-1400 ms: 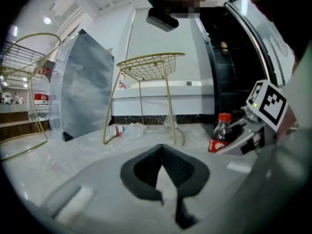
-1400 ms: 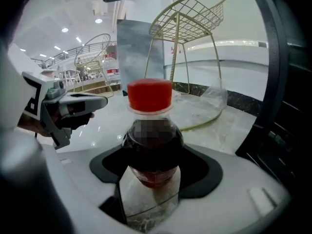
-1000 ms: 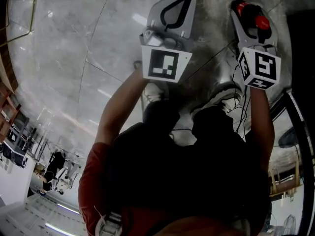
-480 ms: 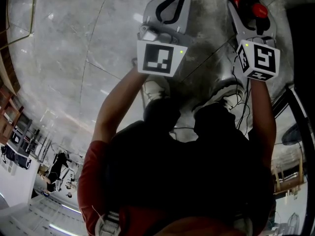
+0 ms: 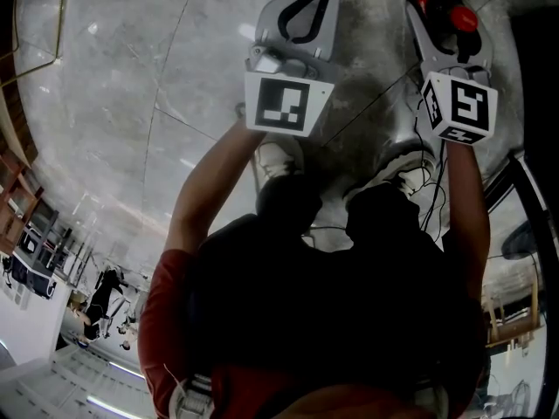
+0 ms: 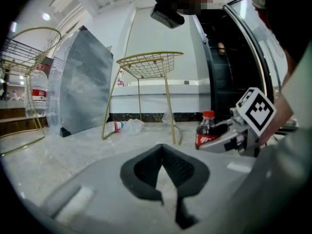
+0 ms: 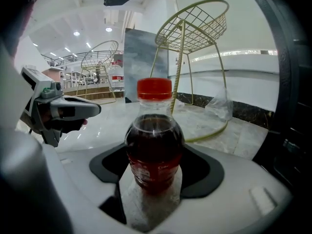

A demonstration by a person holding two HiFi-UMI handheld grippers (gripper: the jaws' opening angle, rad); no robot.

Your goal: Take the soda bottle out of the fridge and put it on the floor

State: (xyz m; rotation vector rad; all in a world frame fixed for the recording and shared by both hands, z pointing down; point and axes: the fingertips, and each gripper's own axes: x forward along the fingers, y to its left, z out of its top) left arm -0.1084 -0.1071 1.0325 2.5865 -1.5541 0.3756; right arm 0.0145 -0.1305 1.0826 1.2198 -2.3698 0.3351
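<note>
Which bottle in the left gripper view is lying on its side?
The clear bottle beside the gold stand; the soda bottle and water bottle stand upright.

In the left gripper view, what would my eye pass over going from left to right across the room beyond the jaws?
clear water bottle → grey slab → gold wire stand in the middle → soda bottle → black-and-white marker cube. The bottle lying on the floor sits between the stand's legs, so it is left out.
</note>
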